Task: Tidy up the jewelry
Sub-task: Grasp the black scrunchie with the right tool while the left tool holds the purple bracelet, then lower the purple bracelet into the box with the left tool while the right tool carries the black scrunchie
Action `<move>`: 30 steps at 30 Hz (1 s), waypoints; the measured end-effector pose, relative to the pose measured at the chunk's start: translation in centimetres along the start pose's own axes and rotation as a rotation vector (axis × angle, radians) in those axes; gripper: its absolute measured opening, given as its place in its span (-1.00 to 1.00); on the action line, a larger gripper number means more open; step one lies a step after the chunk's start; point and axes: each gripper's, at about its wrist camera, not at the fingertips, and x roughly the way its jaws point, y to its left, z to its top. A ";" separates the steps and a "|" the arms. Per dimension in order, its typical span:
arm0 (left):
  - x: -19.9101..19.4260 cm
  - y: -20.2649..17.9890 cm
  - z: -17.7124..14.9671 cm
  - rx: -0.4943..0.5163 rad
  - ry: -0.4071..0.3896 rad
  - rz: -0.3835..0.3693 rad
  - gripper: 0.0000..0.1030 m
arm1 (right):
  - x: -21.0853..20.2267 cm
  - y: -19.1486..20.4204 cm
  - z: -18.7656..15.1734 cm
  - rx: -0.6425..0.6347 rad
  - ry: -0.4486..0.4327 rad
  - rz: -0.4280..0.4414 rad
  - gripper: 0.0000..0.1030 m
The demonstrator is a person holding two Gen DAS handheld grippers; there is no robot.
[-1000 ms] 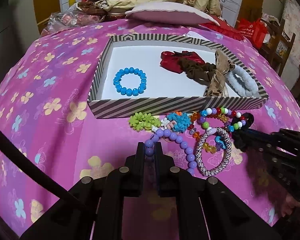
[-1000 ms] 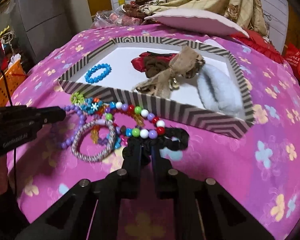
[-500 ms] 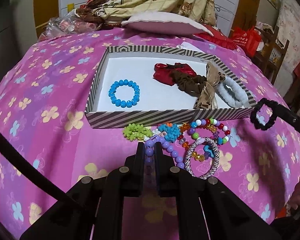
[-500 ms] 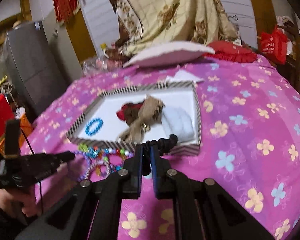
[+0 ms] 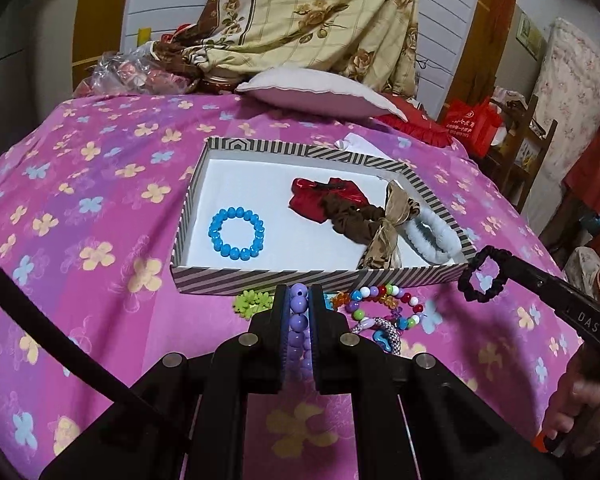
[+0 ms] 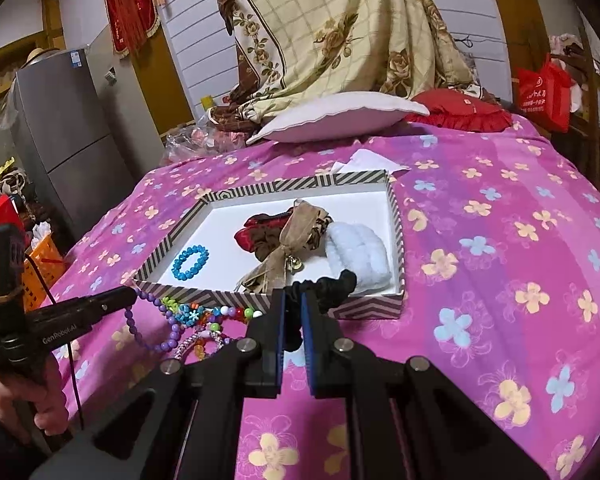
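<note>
A striped shallow box [image 5: 260, 280] [image 6: 284, 188] lies on the pink flowered bedspread. It holds a blue bead bracelet [image 5: 237, 233] [image 6: 190, 261], a red scrunchie, a brown scrunchie [image 5: 350, 216], a tan ribbon bow [image 6: 296, 236] and a pale blue fluffy band [image 5: 432, 236] [image 6: 360, 254]. My left gripper [image 5: 299, 294] is shut on a purple bead bracelet [image 5: 299, 320] [image 6: 156, 320], lifted off the pile in front of the box. My right gripper [image 6: 293, 298] is shut on a black scrunchie [image 6: 332, 286] [image 5: 482, 280], held above the box's near right corner.
Loose jewelry lies before the box: a green flower piece [image 5: 252, 300], a multicoloured bead bracelet [image 5: 384, 300], a silver rope bracelet [image 5: 384, 328]. A pink pillow [image 5: 320, 92], a red cushion [image 6: 460, 110] and a draped floral blanket [image 6: 340, 32] are behind. A person's hand [image 6: 16, 396] holds the left gripper.
The right gripper lifted the black scrunchie off the pile and carried it up toward the box's right corner. The left gripper rose, raising the purple bracelet.
</note>
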 end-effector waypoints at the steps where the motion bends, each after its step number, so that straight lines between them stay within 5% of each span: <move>1: 0.0 0.1 0.0 -0.003 0.000 -0.001 -1.00 | 0.0 0.1 0.0 0.000 0.002 0.002 -0.84; 30: -0.4 -0.7 -0.1 0.018 -0.020 -0.021 -1.00 | 1.3 1.3 -0.3 -0.047 0.030 -0.010 -0.84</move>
